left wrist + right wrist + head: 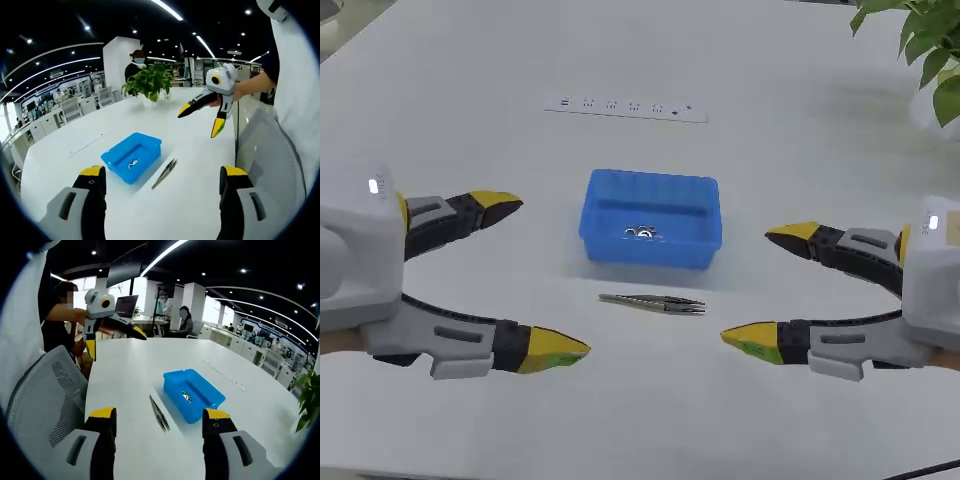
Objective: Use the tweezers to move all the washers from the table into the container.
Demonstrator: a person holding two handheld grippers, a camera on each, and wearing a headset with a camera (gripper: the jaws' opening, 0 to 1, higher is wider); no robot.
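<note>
A blue container [651,218] stands mid-table with small metal washers [640,233] lying inside; it shows too in the left gripper view as the container [132,157] and in the right gripper view as the container [193,394]. Steel tweezers [653,303] lie flat on the table just in front of it, also seen as tweezers [165,173] and tweezers [159,413]. My left gripper [538,276] hovers open to the left of the tweezers, holding nothing. My right gripper [760,286] hovers open to their right, also holding nothing. Each gripper is a hand's width from the tweezers.
A white power strip [625,108] lies on the white table [650,400] beyond the container. A potted plant [920,45] stands at the far right corner. A mesh chair [265,155] stands by the table's near edge. People sit and stand in the office behind.
</note>
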